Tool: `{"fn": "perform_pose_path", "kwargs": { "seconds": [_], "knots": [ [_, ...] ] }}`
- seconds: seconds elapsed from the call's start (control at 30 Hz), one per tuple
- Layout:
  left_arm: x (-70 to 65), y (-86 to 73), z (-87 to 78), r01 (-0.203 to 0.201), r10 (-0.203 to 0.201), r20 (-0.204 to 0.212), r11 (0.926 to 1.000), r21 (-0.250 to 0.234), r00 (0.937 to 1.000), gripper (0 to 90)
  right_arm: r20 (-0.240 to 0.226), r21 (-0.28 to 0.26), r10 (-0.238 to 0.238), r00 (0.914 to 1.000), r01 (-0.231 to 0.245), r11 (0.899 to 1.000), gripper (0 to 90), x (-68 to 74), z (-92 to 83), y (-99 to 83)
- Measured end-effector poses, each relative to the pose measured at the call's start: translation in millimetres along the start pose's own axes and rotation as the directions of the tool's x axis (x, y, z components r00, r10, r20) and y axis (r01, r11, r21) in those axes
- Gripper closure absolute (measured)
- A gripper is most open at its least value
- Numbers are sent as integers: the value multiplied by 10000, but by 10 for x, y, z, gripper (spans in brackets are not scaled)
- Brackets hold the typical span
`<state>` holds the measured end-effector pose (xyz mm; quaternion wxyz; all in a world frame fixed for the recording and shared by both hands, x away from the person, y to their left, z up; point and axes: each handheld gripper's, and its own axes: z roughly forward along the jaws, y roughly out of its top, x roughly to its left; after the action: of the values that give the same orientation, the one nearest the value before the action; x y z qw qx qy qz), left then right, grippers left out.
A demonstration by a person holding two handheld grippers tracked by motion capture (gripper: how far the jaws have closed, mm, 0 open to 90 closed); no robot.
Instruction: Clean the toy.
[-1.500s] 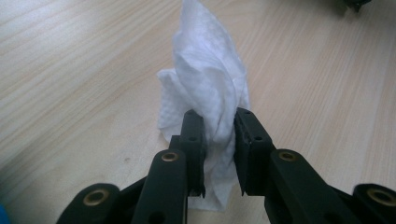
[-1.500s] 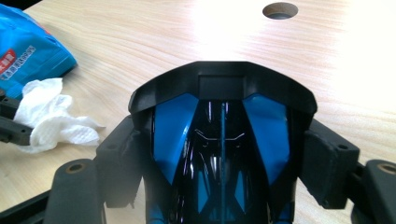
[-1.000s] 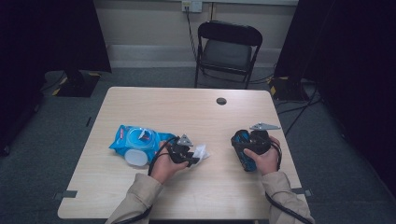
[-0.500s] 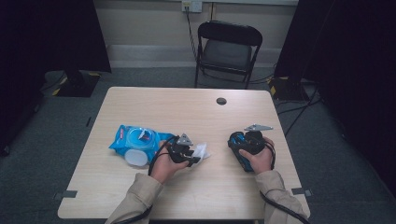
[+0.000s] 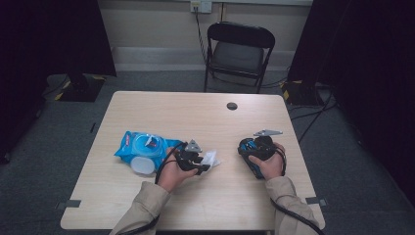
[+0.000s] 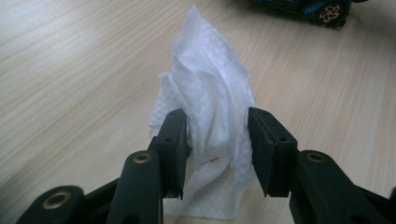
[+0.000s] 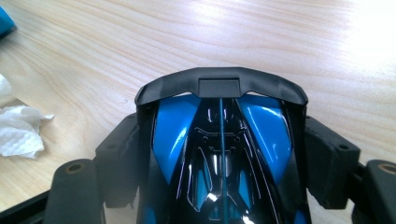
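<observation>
Your forearms in tan sleeves enter from the table's near edge, each hand wrapped around a black two-jaw gripper. Your left gripper [image 6: 217, 140] lies low near the middle of the pale wooden table [image 5: 195, 117], pointing toward your right hand; its jaws have just been opening and now stand slightly parted on either side of a crumpled white wet wipe [image 6: 210, 107], which rises in a peak between them and rests on the wood. Your right gripper [image 7: 222, 154] sits well apart to the right, its jaws pressed against both flanks of a glossy blue-and-black toy car [image 7: 219, 140]. A blue pack of wipes [image 5: 142, 147] lies just left of your left hand.
</observation>
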<state>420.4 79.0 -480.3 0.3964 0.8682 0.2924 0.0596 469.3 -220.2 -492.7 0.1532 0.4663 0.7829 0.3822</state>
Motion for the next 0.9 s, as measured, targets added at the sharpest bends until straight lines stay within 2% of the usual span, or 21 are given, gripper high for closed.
{"fn": "perform_pose_path", "kwargs": {
  "seconds": [0.4,0.9],
  "knots": [
    [18,-6,-13,-22,22,-136,10000,-14,9999,566,281,195,13,9996,-19,9998,251,-53,88,67],
    [17,-6,-26,-44,41,-213,9999,-121,9998,528,595,424,-188,9980,162,9990,250,-30,176,125]
  ]
}}
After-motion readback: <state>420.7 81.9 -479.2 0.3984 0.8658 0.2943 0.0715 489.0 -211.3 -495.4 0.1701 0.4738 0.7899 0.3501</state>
